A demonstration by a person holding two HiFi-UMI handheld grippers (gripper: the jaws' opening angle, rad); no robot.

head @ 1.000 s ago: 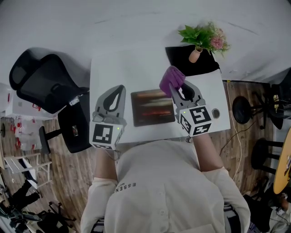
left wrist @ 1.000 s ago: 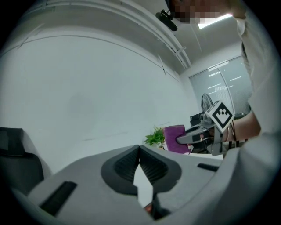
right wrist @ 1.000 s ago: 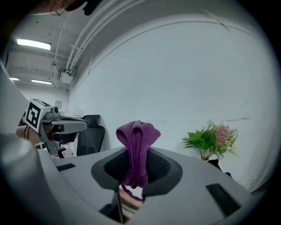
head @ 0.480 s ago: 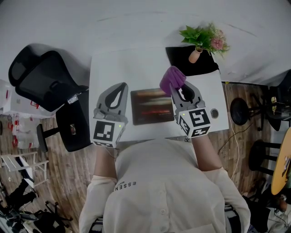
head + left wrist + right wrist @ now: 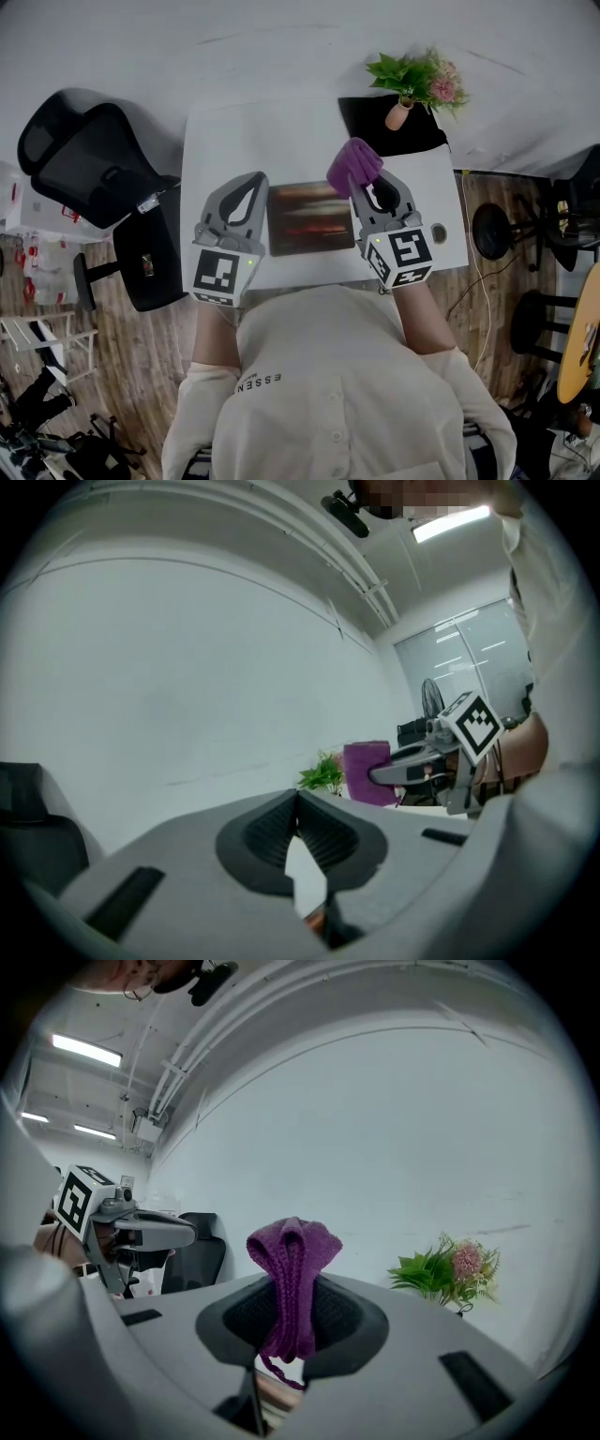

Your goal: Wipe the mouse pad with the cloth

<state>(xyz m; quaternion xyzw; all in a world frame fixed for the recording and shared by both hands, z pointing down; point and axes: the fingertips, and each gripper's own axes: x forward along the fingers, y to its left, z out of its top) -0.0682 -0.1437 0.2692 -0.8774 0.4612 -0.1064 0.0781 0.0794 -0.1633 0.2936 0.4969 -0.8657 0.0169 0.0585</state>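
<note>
The mouse pad (image 5: 310, 218), dark with a reddish picture, lies on the white table (image 5: 225, 141) between my two grippers. My right gripper (image 5: 364, 187) is raised over the pad's right far corner and is shut on a purple knitted cloth (image 5: 354, 164). In the right gripper view the cloth (image 5: 292, 1241) stands bunched above the closed jaws of the right gripper (image 5: 292, 1288), with a loose thread hanging below. My left gripper (image 5: 253, 180) hovers just left of the pad, shut and holding nothing. The left gripper view shows its jaws (image 5: 298, 801) pressed together, with the cloth (image 5: 366, 772) seen across from it.
A potted plant (image 5: 412, 80) stands on a black mat (image 5: 389, 131) at the table's far right corner. A small round object (image 5: 439, 233) sits near the right edge. A black office chair (image 5: 84, 159) stands left of the table.
The left gripper has edged slightly closer to the pad's left edge. The right gripper still holds the cloth in about the same place.
</note>
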